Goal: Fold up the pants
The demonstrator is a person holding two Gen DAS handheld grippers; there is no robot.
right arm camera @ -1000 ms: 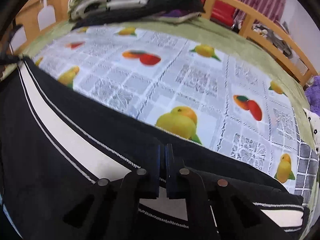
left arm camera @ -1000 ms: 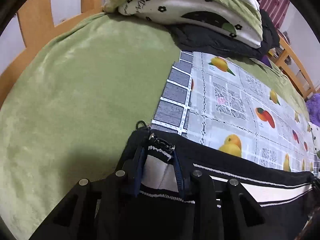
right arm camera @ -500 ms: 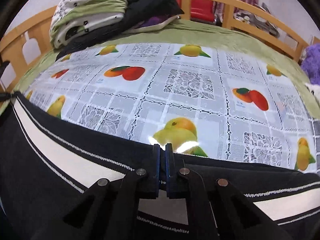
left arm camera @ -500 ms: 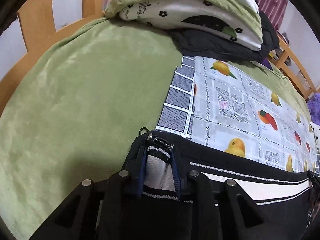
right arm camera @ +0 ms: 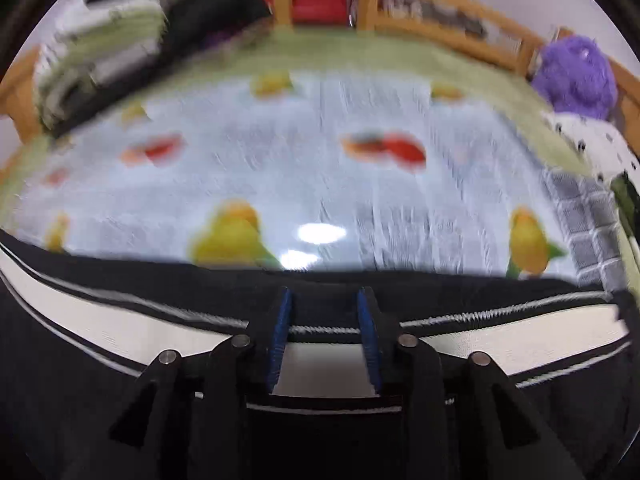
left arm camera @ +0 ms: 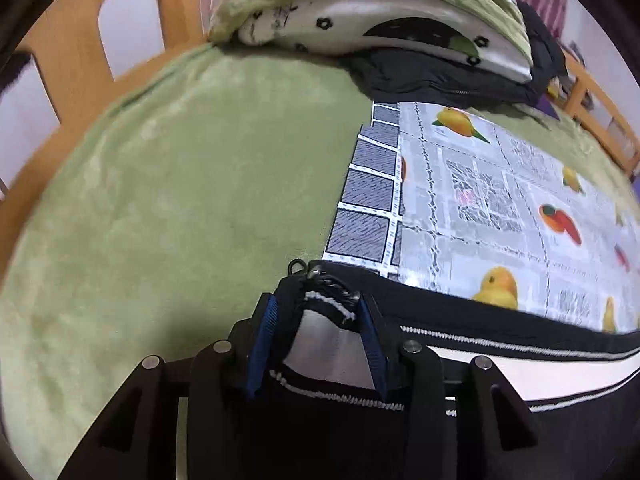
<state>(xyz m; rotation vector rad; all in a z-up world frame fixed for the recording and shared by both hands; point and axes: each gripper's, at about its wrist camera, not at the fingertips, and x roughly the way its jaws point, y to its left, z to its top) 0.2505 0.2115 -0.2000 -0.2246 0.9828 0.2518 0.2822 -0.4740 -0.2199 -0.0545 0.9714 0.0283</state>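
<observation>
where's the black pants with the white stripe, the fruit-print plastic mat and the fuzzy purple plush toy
black pants with the white stripe (right arm camera: 120,320), right wrist view, on the white band
fruit-print plastic mat (left arm camera: 480,200), left wrist view, on its grey lattice print
fuzzy purple plush toy (right arm camera: 576,76), right wrist view, on its middle

The right gripper (right arm camera: 325,320) has its jaws spread apart over the white stripe of the black pants (right arm camera: 120,380). Beyond lies a blurred fruit-print cloth (right arm camera: 320,160), with a purple plush toy (right arm camera: 576,76) by the wooden rail (right arm camera: 440,12).
</observation>
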